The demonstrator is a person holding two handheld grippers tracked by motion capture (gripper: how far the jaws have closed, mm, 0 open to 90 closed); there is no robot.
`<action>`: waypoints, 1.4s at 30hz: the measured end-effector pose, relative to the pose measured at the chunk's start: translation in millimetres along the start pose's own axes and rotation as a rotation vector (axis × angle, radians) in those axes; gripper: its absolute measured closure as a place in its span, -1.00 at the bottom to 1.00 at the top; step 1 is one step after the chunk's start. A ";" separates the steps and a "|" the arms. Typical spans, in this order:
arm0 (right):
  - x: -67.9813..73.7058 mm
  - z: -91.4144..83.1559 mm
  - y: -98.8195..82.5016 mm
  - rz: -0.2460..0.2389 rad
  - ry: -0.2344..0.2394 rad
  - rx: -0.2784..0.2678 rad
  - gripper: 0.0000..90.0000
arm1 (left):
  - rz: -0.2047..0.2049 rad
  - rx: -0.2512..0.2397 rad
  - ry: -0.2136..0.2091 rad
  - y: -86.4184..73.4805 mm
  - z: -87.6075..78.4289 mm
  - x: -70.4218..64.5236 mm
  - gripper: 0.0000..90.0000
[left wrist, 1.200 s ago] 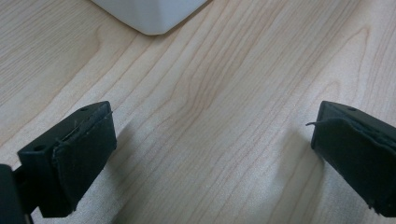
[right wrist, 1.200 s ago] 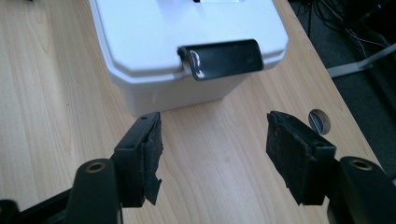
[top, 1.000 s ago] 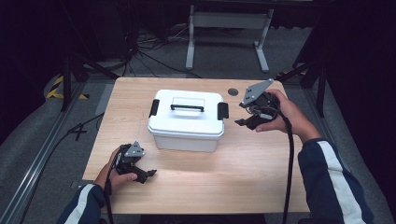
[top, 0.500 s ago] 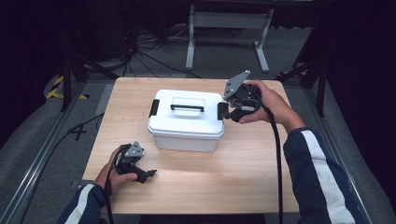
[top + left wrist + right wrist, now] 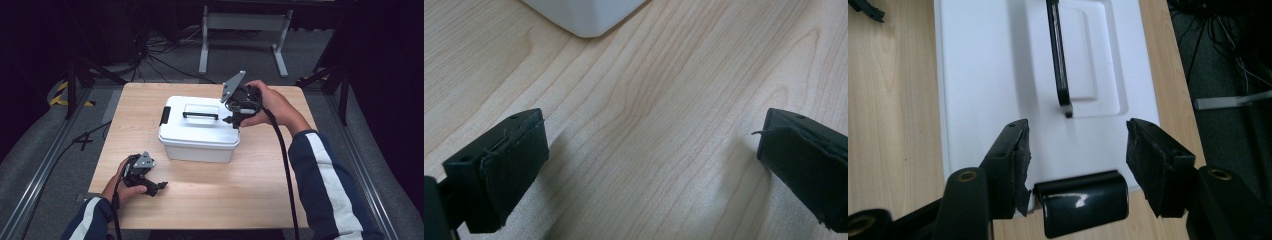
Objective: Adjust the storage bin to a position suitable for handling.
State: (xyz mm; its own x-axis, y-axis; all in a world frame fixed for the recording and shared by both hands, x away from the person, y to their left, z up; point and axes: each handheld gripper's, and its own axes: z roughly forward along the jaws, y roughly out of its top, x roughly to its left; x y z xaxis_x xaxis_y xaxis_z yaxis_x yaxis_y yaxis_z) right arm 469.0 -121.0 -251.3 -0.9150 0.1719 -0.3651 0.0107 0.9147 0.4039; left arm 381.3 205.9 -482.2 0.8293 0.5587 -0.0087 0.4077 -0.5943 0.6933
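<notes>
Straddling the black latch (image 5: 1084, 206) at the near end of the white box (image 5: 200, 132) mid-table, the right gripper (image 5: 1077, 155) is closing without gripping; lid still fastened, left gripper (image 5: 649, 160) resting open.

The person's right hand (image 5: 272, 105) holds the right gripper (image 5: 235, 120) raised and tilted, its grey plate lifted toward the far side; its jaws have just been closing yet stand apart, pads pressing nothing. The left hand (image 5: 125, 180) rests low near the body, the left gripper (image 5: 156, 187) with jaws spread wide.
</notes>
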 end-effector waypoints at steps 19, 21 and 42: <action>9.0 38.3 47.0 -0.085 0.046 0.068 0.28 | 0.004 0.008 -0.006 0.4 -0.5 0.5 -0.99; 9.3 40.9 50.6 -0.096 0.046 0.077 0.33 | 0.005 0.009 -0.008 0.5 -0.6 0.6 -0.99; 6.0 51.4 57.7 -0.112 0.018 0.085 0.89 | 0.006 0.009 -0.010 0.5 -0.6 0.8 -0.99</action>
State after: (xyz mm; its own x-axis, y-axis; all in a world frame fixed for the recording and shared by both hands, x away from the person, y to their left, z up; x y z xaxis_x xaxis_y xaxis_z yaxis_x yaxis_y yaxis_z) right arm 484.8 -48.4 -273.3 -0.9194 0.0608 -0.3886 -0.0587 0.9558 0.2883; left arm 382.0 206.4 -481.4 0.8357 0.5491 -0.0118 0.4060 -0.6033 0.6865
